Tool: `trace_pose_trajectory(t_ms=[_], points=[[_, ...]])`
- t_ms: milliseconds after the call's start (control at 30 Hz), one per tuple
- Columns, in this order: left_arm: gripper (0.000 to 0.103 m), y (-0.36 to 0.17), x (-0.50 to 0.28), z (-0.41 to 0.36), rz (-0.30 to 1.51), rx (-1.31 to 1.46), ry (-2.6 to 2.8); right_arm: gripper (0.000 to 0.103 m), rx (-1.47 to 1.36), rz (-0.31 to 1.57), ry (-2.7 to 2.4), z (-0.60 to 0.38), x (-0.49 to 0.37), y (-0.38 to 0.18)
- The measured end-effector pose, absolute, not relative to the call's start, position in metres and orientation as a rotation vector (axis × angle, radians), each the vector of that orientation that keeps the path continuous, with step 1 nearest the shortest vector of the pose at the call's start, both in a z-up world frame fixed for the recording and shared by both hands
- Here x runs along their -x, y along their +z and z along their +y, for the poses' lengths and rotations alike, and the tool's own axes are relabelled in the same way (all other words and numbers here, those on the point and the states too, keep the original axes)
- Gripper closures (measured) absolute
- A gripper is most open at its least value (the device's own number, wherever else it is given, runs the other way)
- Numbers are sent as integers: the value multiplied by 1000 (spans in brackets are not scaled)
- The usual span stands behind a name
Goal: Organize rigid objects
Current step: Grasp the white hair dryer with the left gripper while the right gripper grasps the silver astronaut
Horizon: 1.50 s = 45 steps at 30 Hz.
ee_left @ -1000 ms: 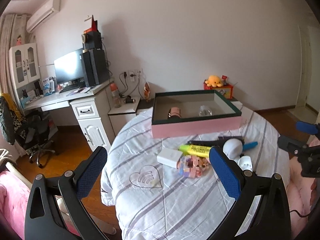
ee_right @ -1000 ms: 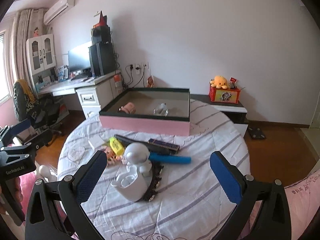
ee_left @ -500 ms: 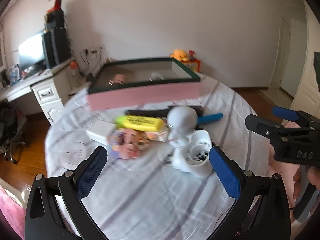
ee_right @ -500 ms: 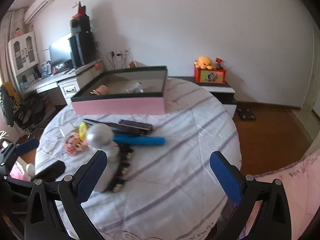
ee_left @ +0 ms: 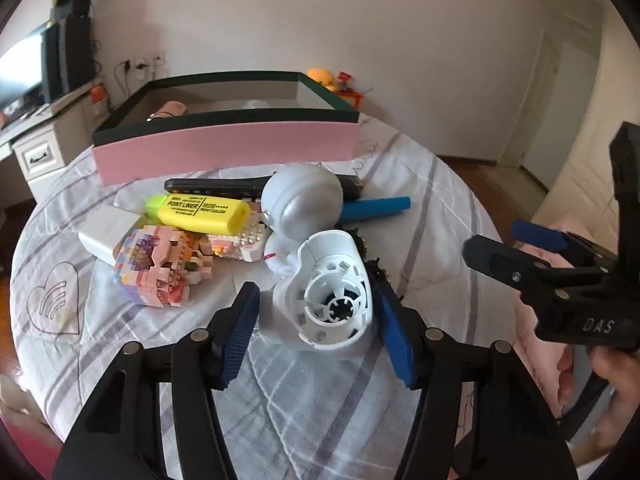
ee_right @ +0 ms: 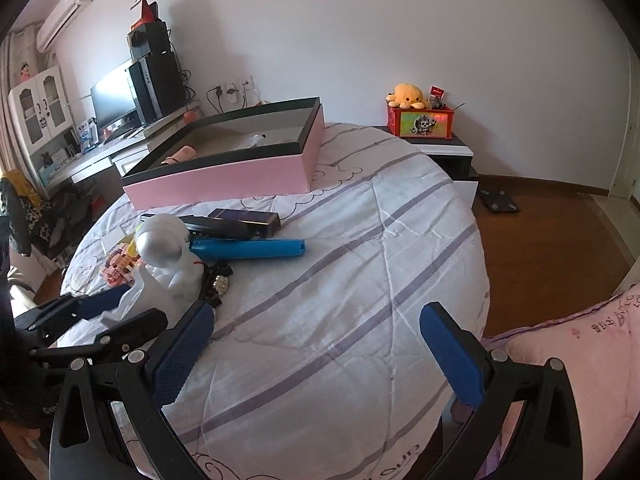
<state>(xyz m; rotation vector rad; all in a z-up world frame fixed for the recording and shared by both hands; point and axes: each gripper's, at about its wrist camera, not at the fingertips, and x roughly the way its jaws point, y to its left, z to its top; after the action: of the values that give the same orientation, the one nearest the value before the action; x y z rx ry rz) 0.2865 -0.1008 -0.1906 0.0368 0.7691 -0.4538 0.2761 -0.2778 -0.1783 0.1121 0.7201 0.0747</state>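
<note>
A white astronaut figure [ee_left: 320, 256] lies on the round table, base toward me. My left gripper [ee_left: 320, 332] is open with its blue pads on either side of the base, not clamped. The figure also shows in the right wrist view [ee_right: 168, 256]. Around it lie a yellow highlighter [ee_left: 200, 210], a pink brick model [ee_left: 156, 268], a white charger [ee_left: 106, 228], a black remote [ee_left: 216, 188] and a blue pen [ee_left: 376, 206]. A pink box [ee_left: 224, 152] stands behind. My right gripper [ee_right: 316, 352] is open and empty over bare cloth.
The pink box [ee_right: 224, 172] holds a pink item [ee_right: 182, 154] and a clear one [ee_right: 256, 140]. A dark purple box [ee_right: 246, 218] lies by the blue pen [ee_right: 248, 248]. A desk with a monitor [ee_right: 112, 96] stands left; a nightstand with a red box [ee_right: 420, 120] is behind.
My left gripper moved forward and down and its pads narrowed around the astronaut figure's base. My right gripper drew back to the right, over bare cloth.
</note>
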Motion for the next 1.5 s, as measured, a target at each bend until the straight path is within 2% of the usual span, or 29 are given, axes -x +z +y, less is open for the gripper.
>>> trace_pose_trajectory(t_ms=[667, 967, 1033, 1067, 1133, 1500], points=[[43, -165, -280, -11, 703, -53, -273, 0, -7, 709, 197, -190, -312, -174], [43, -169, -289, 2, 709, -27, -266, 29, 13, 764, 233, -171, -339, -184], [43, -169, -291, 3, 707, -20, -274, 39, 14, 776, 250, -170, -342, -188], [43, -169, -292, 3, 708, -14, -277, 40, 19, 779, 254, -167, -343, -188], [43, -169, -296, 2, 710, -7, -280, 52, 15, 780, 289, -165, -343, -188], [44, -156, -302, -5, 682, -18, -286, 56, 9, 745, 293, -175, -332, -172]])
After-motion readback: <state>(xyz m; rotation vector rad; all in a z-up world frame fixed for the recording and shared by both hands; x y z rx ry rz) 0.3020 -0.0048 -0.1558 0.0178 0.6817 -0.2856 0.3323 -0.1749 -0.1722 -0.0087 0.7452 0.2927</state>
